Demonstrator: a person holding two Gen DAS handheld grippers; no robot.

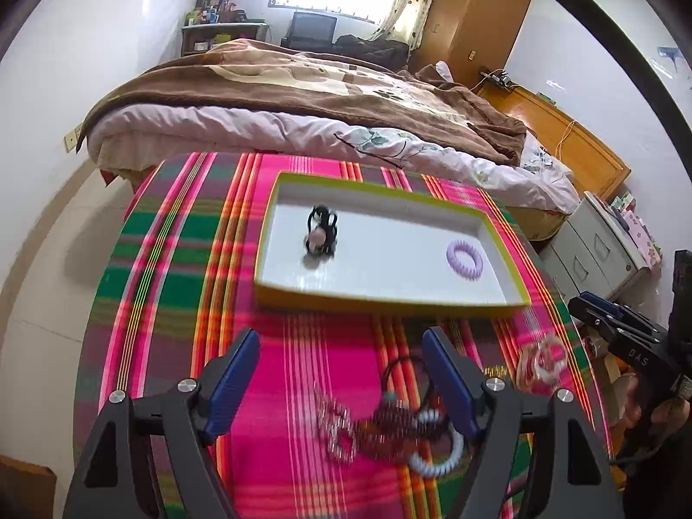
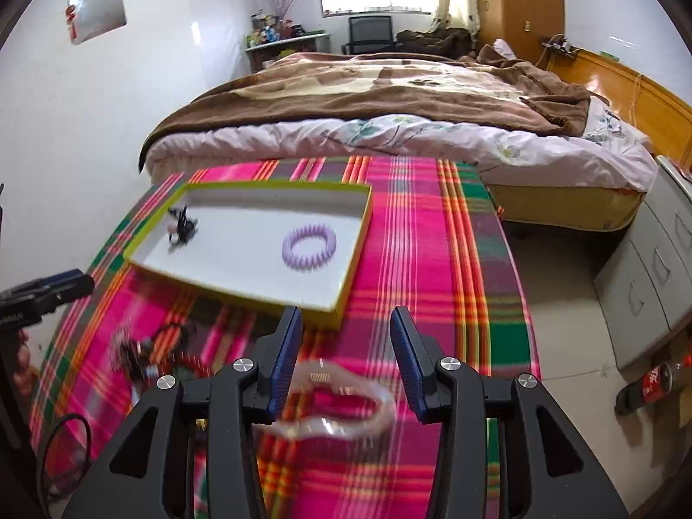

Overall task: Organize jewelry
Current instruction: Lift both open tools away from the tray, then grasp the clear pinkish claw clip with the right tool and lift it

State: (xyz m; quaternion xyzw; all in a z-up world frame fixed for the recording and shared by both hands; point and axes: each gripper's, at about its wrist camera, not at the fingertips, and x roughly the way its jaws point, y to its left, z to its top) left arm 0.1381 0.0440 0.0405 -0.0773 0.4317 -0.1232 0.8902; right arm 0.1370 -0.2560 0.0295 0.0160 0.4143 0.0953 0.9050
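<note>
A white tray with a yellow-green rim (image 1: 389, 298) (image 2: 242, 298) lies on the plaid tablecloth. It holds a black claw clip (image 1: 321, 233) (image 2: 181, 227) and a purple spiral hair tie (image 1: 465, 259) (image 2: 309, 244). My left gripper (image 1: 341, 363) is open above a blurred jewelry pile (image 1: 380, 428) of chains and a white spiral tie (image 1: 437, 462), gripping nothing. My right gripper (image 2: 346, 324) is open over a pale pink translucent ring (image 2: 341, 402) (image 1: 545, 359) that lies on the cloth between its fingers. Each gripper shows at the edge of the other's view: the right gripper (image 1: 605, 315), the left gripper (image 2: 65, 281).
A bed with a brown blanket (image 2: 389, 86) stands just beyond the table's far edge. Grey drawers (image 2: 648, 268) and a cola bottle on the floor (image 2: 648, 385) are to the right. A thin black band (image 2: 65, 437) lies near the table's left front.
</note>
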